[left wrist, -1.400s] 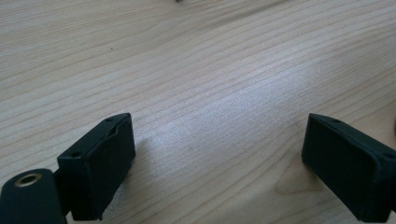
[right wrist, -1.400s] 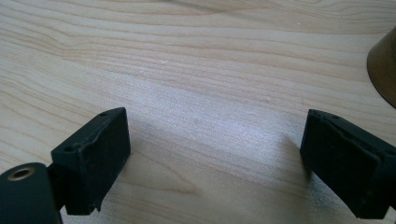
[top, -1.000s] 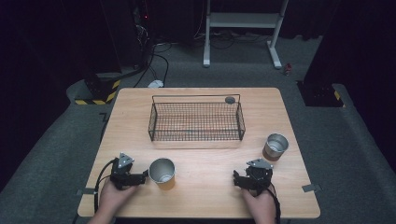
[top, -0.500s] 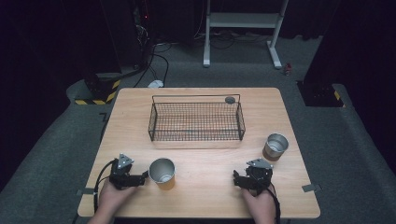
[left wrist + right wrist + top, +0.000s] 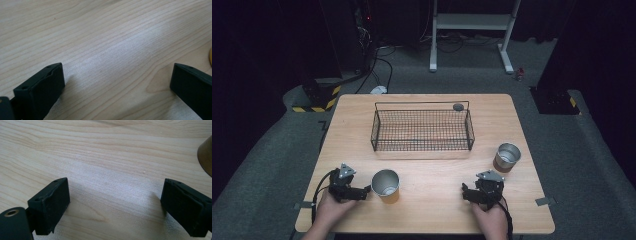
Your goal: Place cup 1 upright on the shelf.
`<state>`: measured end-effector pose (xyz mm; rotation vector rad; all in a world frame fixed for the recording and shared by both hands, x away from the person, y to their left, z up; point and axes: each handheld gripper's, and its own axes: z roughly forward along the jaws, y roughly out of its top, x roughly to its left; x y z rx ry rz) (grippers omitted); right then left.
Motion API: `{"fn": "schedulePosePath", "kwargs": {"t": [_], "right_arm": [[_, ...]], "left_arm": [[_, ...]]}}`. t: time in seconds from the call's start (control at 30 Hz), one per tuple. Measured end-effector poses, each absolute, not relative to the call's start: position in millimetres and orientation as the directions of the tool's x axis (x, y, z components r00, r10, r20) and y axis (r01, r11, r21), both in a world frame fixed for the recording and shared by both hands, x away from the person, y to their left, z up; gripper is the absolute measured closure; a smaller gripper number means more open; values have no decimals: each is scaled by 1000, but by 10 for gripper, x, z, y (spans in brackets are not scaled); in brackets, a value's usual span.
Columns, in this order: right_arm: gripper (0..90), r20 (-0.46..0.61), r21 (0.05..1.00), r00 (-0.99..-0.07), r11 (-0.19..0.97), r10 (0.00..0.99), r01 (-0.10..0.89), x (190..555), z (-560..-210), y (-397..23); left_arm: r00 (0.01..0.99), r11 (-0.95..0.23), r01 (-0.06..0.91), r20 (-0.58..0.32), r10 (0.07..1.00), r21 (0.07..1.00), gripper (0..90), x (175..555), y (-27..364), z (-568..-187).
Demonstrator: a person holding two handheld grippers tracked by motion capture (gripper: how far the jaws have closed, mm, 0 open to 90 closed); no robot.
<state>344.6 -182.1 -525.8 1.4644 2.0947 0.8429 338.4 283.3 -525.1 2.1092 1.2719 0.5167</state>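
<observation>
Both of my hand-held grippers rest on the surface (image 5: pixel 427 175), light wood grain, near my edge. Left hand-held gripper (image 5: pixel 368 190): jaws spread wide, nothing between them, tips just beside the near cup (image 5: pixel 385 185). Right hand-held gripper (image 5: pixel 463 192): jaws also spread, empty; second cup (image 5: pixel 506 157) near it, up and to the right. Wire basket (image 5: pixel 422 131) mid-surface. Room dark, grey carpet (image 5: pixel 267 165), white frame (image 5: pixel 472 25) behind.
</observation>
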Motion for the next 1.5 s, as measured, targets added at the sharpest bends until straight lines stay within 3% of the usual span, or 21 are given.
{"fn": "schedulePosePath", "kwargs": {"t": [1.37,1.5], "right_arm": [[87,-10,698,-339,249,941,671,3452,-5256,-1823],[87,-13,699,-337,250,941,671,3450,-5256,-1823]], "left_arm": [[598,-257,483,-100,795,837,5,3049,2834,-4780],[620,-292,456,-65,782,841,5,3014,2805,-4765]]}}
